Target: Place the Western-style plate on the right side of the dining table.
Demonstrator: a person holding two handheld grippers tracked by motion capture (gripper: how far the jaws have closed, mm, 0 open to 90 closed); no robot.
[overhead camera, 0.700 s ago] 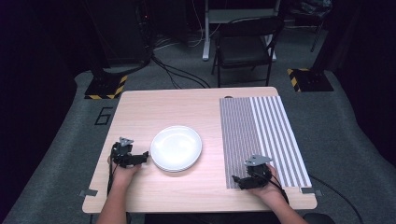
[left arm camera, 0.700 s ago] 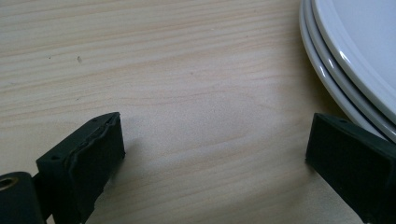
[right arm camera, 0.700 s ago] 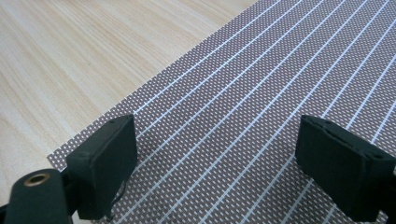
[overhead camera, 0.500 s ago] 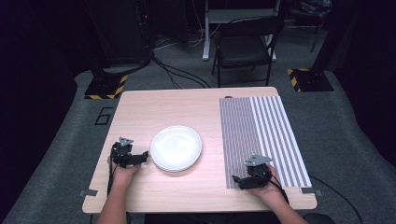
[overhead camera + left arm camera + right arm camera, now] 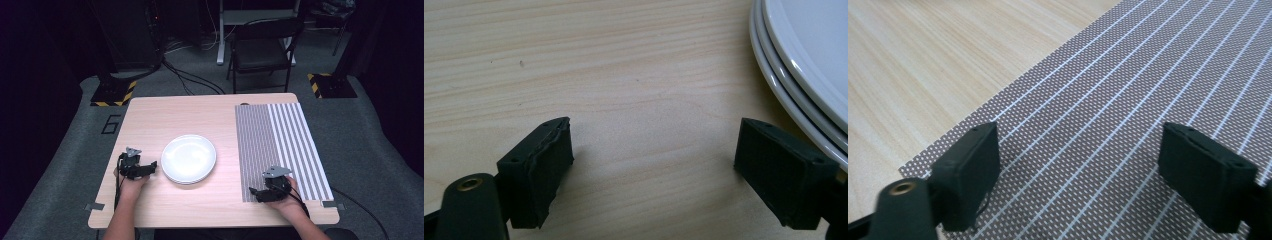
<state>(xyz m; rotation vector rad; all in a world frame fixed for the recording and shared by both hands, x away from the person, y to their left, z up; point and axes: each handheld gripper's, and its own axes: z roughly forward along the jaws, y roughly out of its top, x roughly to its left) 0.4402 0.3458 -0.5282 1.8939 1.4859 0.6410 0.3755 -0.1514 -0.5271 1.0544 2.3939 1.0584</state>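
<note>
Two grippers rest low at the near edge of a pale wooden table point(image 5: 165, 112). Farthest left, on the grey floor beside the table, a mark reads as the figure 6 point(image 5: 110, 124). The left gripper point(image 5: 149, 168) lies on the bare wood, held by a hand point(image 5: 131, 184) whose forearm comes up from the bottom edge; it points toward the plates. Its jaws stand wide apart with nothing between them, and in the left gripper view the right-hand jaw sits just beside the rim of the plates point(image 5: 804, 60) without touching it.

Those white plates point(image 5: 189, 159) are stacked, at least two rims showing, a little left of the table's middle, and the top one holds nothing.

To the right a striped mat point(image 5: 280, 145) covers that side of the table, darker and finer on its left half, broader white stripes on its right. The right gripper point(image 5: 256, 194) rests on the mat's near left corner, the hand point(image 5: 290, 196) behind it, pointing left. Its jaws are also wide apart and grip nothing; the right gripper view shows the mat point(image 5: 1108, 115) beneath them.
</note>
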